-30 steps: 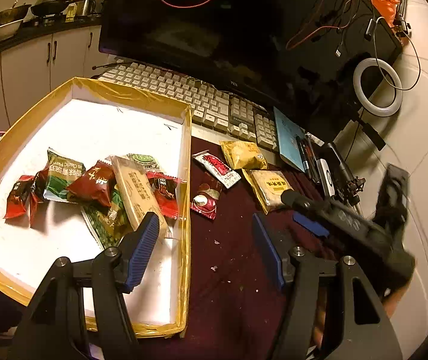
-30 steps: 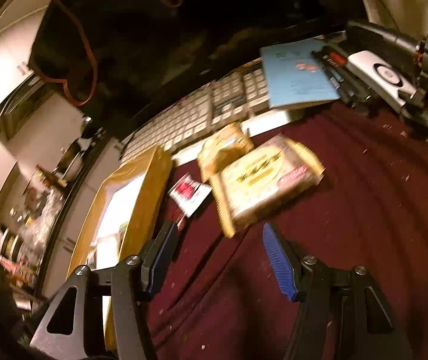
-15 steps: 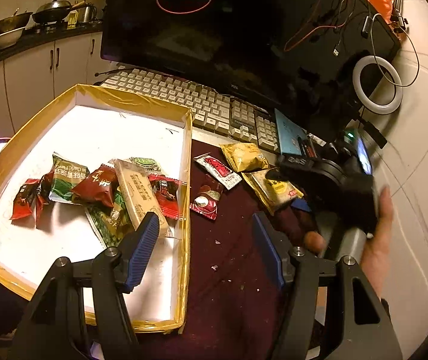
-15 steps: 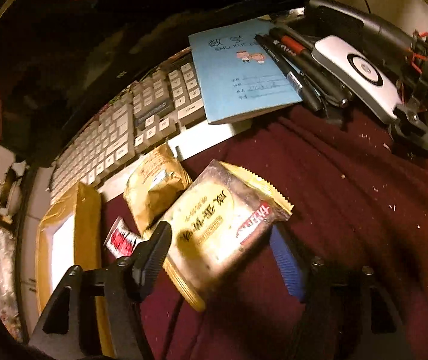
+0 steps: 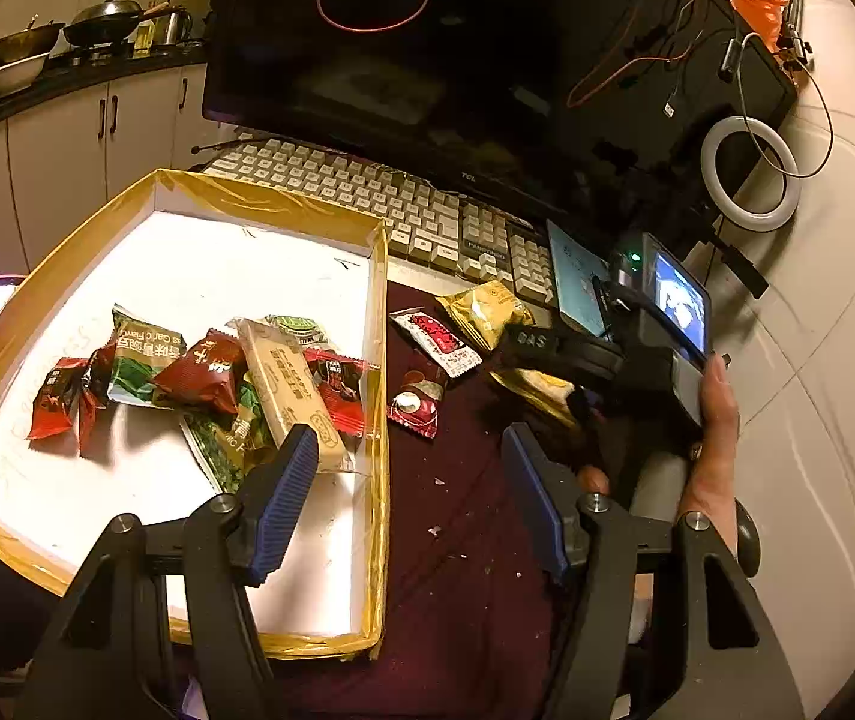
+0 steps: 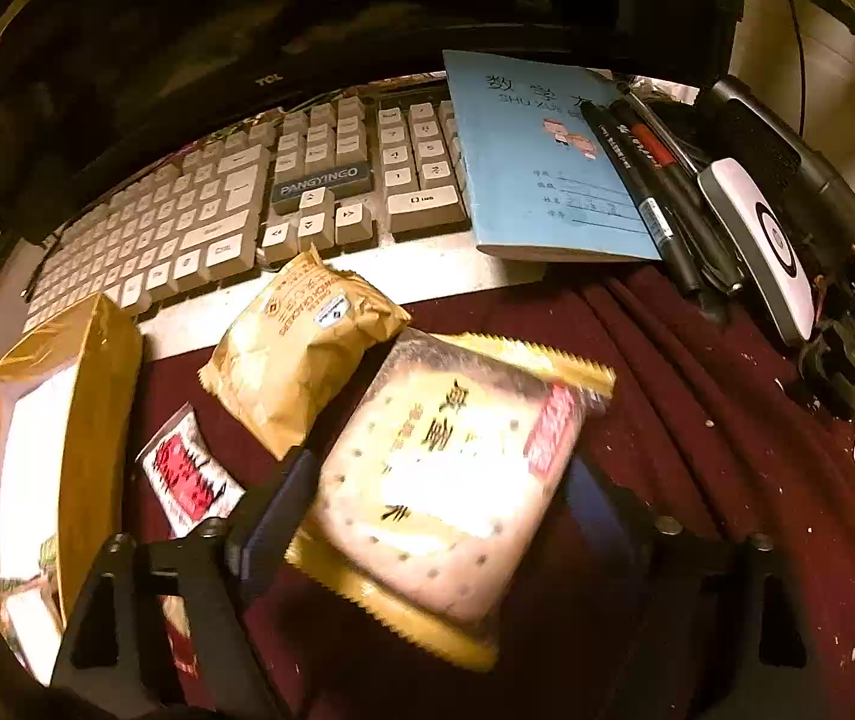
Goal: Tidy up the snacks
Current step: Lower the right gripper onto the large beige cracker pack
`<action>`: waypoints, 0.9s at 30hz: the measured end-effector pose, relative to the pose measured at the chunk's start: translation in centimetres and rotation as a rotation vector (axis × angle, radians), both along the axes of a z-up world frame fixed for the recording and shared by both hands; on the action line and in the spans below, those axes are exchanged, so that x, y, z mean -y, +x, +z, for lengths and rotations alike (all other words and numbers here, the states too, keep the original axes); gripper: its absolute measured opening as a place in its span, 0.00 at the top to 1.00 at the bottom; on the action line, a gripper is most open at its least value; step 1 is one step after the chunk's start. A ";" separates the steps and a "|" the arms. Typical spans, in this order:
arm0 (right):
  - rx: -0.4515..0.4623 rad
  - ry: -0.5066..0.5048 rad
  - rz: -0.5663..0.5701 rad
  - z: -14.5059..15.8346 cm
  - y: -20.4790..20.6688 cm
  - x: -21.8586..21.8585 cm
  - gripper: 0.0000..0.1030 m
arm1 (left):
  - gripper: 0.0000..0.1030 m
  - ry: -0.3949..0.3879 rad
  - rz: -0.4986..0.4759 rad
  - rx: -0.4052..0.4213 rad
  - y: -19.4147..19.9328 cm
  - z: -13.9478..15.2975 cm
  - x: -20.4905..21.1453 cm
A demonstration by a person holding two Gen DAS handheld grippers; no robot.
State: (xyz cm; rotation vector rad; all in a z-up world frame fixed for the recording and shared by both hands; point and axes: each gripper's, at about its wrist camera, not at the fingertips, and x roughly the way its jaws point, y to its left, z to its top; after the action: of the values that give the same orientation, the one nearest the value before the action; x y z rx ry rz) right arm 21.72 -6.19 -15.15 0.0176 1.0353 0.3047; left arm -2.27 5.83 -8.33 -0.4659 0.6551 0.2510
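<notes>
A yellow-rimmed white box (image 5: 379, 300) holds several snack packets (image 5: 211, 372). My left gripper (image 5: 409, 498) is open and empty, hovering over the box's right wall. On the maroon cloth lie a red-white packet (image 5: 436, 339), a small red packet (image 5: 415, 405) and a small yellow packet (image 6: 301, 348). My right gripper (image 6: 433, 516) is open, its fingers on either side of a large yellow cracker packet (image 6: 451, 480), which lies on the cloth. In the left wrist view the right gripper's body (image 5: 637, 348) covers most of that packet (image 5: 532, 387).
A keyboard (image 6: 235, 222) and dark monitor (image 5: 427, 60) stand behind the snacks. A blue notebook (image 6: 541, 168), pens (image 6: 649, 180) and a white device (image 6: 763, 240) lie at the right. A ring light (image 5: 751, 174) stands at the far right.
My right gripper has moved forward to the large yellow packet, which now sits between its fingers. The left gripper has barely moved.
</notes>
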 end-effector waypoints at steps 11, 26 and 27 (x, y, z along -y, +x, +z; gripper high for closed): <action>0.025 0.055 0.078 0.3 -2.6 3.1 0.30 | 0.39 0.010 -0.002 -0.014 0.4 -0.1 0.3; 0.072 0.170 0.208 0.4 -6.6 8.1 0.30 | 0.39 0.040 -0.057 -0.065 2.5 -0.1 2.6; 0.075 0.189 0.204 0.4 -6.5 8.5 0.30 | 0.39 0.037 -0.060 -0.071 2.8 -0.2 2.6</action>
State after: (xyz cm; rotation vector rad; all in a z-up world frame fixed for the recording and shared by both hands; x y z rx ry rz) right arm 15.18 -14.72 -14.79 0.0706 0.9328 0.5844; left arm 0.52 3.21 -8.50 -0.4027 0.7314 0.2235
